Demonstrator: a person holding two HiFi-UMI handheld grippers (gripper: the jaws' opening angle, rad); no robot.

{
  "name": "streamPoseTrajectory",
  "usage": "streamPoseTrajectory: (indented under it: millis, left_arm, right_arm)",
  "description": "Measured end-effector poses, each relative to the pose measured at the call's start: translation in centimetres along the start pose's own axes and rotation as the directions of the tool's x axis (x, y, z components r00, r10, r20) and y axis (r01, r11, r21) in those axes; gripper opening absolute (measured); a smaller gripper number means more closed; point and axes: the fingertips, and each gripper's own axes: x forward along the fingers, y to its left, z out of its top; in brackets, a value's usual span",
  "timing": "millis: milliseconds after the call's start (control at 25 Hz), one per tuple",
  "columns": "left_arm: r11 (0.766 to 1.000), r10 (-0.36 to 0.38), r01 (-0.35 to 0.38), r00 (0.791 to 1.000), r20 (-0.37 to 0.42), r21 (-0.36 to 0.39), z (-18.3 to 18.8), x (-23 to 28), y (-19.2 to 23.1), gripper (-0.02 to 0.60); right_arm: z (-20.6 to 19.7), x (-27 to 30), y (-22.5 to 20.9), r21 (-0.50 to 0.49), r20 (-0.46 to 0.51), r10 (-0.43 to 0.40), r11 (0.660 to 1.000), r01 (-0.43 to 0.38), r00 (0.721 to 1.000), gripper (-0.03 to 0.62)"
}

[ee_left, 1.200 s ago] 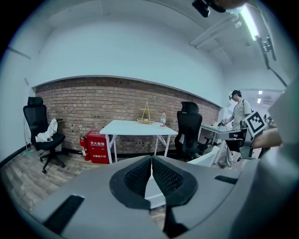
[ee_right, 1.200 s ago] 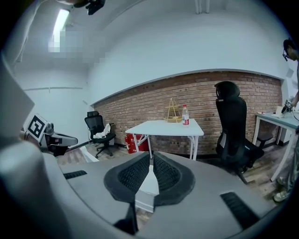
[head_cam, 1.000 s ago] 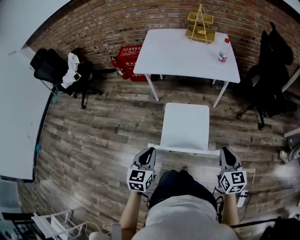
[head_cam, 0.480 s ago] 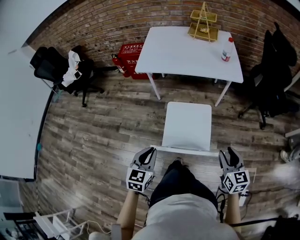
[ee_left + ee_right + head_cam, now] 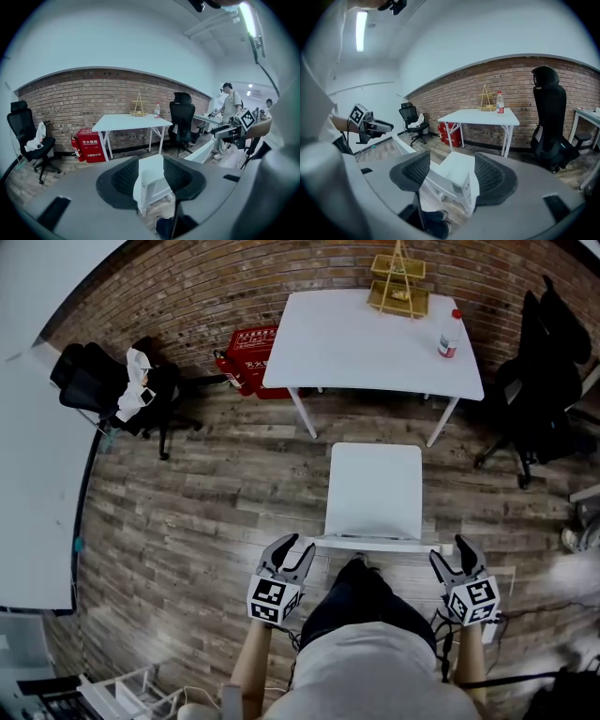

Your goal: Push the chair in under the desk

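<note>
Head view: looks down on a white chair (image 5: 373,488) on the plank floor, its seat turned toward a white desk (image 5: 370,343) against the brick wall. Places the seat's far edge near the desk's front legs, with the whole seat clear of the desktop. Shows the left gripper (image 5: 295,547) at the left end of the chair's backrest rail and the right gripper (image 5: 452,554) at the right end, both with jaws spread. Finds a gold wire rack (image 5: 398,282) and a bottle (image 5: 450,337) on the desk, a red crate (image 5: 251,351) beside its left legs, and a black office chair (image 5: 103,390) well apart to the left.

Left gripper view: looks along jaws that are parted and opening. Catches the backrest's left corner post between the pads, with neither pad squeezing it. Takes in the desk, a red fire-extinguisher box (image 5: 89,144) and, off to the right, the other gripper.

Right gripper view: looks along jaws that are wide and opening. Shows the backrest's right end between them, close to the right pad but not clamped. Takes in the desk with the bottle on top and a tall black office chair (image 5: 548,117) to its right.
</note>
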Motion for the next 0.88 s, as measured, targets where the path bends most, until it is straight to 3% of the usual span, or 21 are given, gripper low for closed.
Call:
streamPoseTrajectory:
  millis: [200, 360, 880]
  left_arm:
    - [0.997, -0.066, 0.067, 0.997, -0.048, 0.032, -1.1, 0.7, -0.5, 0.209]
    - [0.996, -0.076, 0.081, 0.993, -0.091, 0.047, -2.4, 1.5, 0.2, 0.215]
    - [0.983, -0.163, 0.176, 0.968, -0.19, 0.054, -4.5, 3.4, -0.4, 0.241]
  right_arm:
    - [-0.8, 0.4, 1.1, -0.05, -0.062, 0.052, 0.997, -0.055, 0.997, 0.316]
    - [-1.5, 0.8, 1.2, -0.108, -0.113, 0.035, 0.993, -0.047, 0.993, 0.333]
    - [-3.8, 2.5, 0.4, -0.096, -0.152, 0.058, 0.993, -0.073, 0.987, 0.339]
